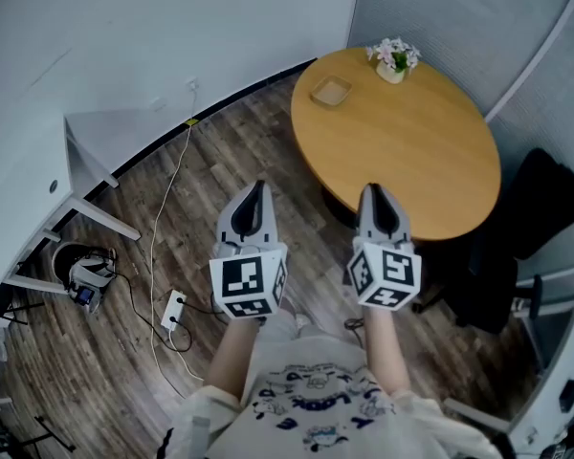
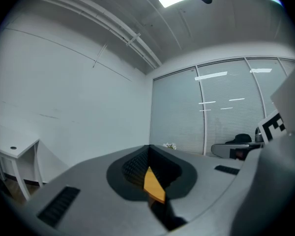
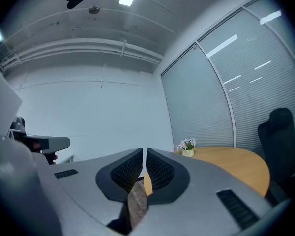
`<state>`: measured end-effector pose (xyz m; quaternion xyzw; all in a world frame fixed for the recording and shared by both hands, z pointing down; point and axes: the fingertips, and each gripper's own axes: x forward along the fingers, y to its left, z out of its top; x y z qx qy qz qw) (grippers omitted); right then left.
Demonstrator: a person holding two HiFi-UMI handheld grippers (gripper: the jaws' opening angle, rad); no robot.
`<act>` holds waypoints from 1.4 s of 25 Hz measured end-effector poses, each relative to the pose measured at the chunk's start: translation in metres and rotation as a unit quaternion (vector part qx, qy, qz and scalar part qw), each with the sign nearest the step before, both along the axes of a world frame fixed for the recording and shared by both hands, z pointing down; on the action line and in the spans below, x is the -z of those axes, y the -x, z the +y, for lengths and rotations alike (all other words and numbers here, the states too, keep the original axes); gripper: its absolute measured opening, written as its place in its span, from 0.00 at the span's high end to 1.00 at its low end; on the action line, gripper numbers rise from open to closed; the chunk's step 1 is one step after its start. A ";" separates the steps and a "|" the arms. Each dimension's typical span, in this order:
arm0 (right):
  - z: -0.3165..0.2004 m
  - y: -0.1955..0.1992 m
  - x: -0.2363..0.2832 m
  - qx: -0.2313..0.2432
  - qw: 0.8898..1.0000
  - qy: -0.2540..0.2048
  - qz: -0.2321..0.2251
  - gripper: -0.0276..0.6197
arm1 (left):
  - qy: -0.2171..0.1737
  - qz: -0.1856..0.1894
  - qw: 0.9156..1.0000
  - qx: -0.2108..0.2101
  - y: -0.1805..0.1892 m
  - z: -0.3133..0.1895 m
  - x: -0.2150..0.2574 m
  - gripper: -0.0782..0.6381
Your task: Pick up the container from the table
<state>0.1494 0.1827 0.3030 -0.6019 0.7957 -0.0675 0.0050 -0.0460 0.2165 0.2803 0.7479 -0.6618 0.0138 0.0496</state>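
The container (image 1: 331, 91) is a small, shallow, tan square dish at the far left of the round wooden table (image 1: 411, 151). My left gripper (image 1: 255, 191) is held over the wood floor, short of the table's near left edge, with its jaws together and nothing in them. My right gripper (image 1: 378, 195) reaches just over the table's near edge. Its jaws (image 3: 144, 154) show only a thin slit, with nothing between them. Both point towards the table, well short of the container. The left gripper view (image 2: 148, 149) shows a sliver of table top through its jaws. Neither gripper view shows the container.
A small pot of flowers (image 1: 394, 60) stands at the table's far edge, right of the container. A black office chair (image 1: 536, 218) sits at the table's right side. A white desk (image 1: 38, 189) stands at the left. A power strip (image 1: 172, 309) and cables lie on the floor.
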 end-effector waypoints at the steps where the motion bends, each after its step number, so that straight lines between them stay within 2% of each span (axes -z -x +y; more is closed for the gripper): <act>1: -0.003 0.001 -0.002 0.000 1.000 0.002 -0.001 0.92 | 0.001 0.000 1.000 0.000 0.001 -0.003 -0.002 0.89; 10: -0.049 0.016 -0.014 -0.001 1.000 0.017 0.000 0.92 | 0.008 0.005 1.000 -0.002 0.015 -0.051 -0.013 0.89; 27: -0.216 0.067 -0.018 -0.020 0.999 0.034 0.019 0.92 | 0.011 0.016 0.999 -0.045 0.057 -0.232 -0.015 0.89; 35: -0.281 0.082 -0.020 -0.034 0.999 0.033 0.014 0.92 | 0.021 0.017 0.997 -0.070 0.067 -0.305 -0.023 0.89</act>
